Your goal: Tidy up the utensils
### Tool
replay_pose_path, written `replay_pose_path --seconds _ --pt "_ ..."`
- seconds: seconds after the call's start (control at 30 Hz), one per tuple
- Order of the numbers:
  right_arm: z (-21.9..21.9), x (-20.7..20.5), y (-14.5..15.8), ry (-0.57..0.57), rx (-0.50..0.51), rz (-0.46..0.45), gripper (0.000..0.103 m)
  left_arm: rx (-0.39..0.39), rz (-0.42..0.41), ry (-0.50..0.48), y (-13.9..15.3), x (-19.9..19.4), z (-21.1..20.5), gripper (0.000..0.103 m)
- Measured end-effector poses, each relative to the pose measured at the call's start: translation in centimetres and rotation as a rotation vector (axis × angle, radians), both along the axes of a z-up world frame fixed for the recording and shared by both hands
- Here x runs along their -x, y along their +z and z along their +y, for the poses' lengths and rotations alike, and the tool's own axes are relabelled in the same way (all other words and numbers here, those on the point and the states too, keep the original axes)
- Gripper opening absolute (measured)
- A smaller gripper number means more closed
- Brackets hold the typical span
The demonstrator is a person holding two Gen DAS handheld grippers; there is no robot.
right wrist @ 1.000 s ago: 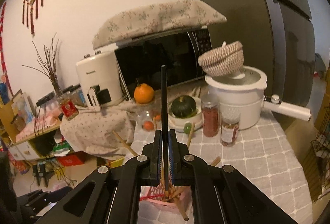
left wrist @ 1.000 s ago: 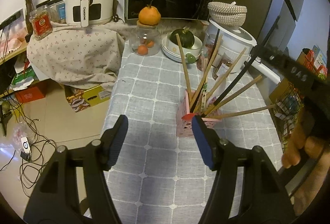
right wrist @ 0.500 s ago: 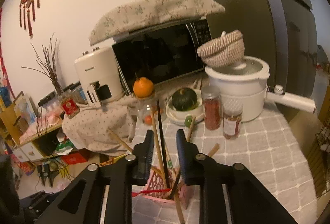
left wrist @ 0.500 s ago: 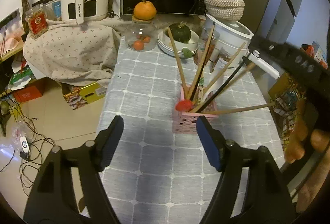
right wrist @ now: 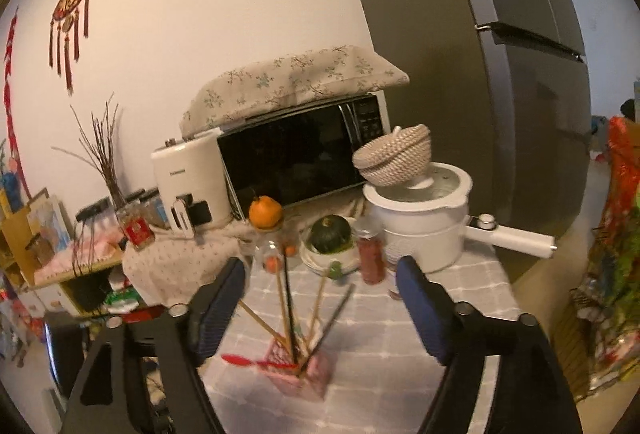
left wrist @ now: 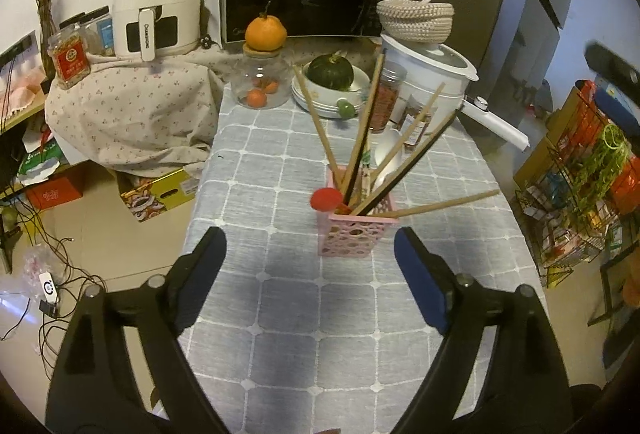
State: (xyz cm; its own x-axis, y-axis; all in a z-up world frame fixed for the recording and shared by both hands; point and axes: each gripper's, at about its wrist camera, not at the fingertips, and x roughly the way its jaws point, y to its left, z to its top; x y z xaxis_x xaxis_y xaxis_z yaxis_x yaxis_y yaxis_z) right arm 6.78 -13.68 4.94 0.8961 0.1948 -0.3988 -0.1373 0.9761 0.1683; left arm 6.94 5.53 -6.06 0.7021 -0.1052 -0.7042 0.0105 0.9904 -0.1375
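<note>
The left hand-held gripper (left wrist: 310, 258) hangs over the grey checked tabletop (left wrist: 280, 314) with its jaws opening wide and nothing between them, and the right hand-held gripper (right wrist: 320, 298) is likewise opening, its blue pads spread to either side of the view and clear of every utensil. The task's things stand together in the pink basket (left wrist: 352, 230), a small perforated holder near the middle of the tabletop, just ahead of the left jaws: several wooden chopsticks (left wrist: 320, 130) fan out of it at different tilts, a black chopstick (left wrist: 408, 170) leans toward the white pot (left wrist: 432, 74), and a red spoon (left wrist: 327, 200) rests with its bowl at the basket's rim. These sticks look thin, stiff and very light, with a smooth finish that could slide in the pads, so I judge a hold across the upper shaft, well above the rim, would be the most secure, with the stick pinched squarely so it cannot pivot. The basket itself appears light plastic and top-heavy with its load; a sideways tug on any stick would likely tip or drag it, so steadying its wall seems wise. No loose utensil shows on the cloth, so the sorting appears close to complete.
</note>
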Motion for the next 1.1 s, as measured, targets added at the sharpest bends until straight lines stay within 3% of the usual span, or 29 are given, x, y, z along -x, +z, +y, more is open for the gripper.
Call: replay_pose_path --seconds 0.13,0.27,0.37,0.53,0.7,1.1 --pt "-1.1 2.1 -0.5 -0.034 0.069 0.030 0.088 -0.013 -0.005 -0.001 0.3 1.0 -1.1 0.096" --pt "-2.0 3.4 -1.4 -0.055 0.097 0.079 0.100 -0.087 -0.026 0.025 0.8 2.3 -2.5 0.101" --pt "-2.4 4.3 -2.4 -0.071 0.137 0.128 0.103 -0.114 -0.047 0.040 1.3 3.3 -3.3 0.102" --pt "-3.2 5.5 -4.2 -0.095 0.203 0.204 0.103 -0.157 -0.046 0.029 1.5 4.5 -4.4 0.103" --pt "-4.3 5.8 -5.5 -0.106 0.193 0.255 0.103 -0.161 -0.086 0.041 1.7 5.4 -5.4 0.103" --pt "-5.6 6.1 -6.3 -0.142 0.208 0.279 0.103 -0.134 -0.092 0.029 1.7 5.5 -7.0 0.103"
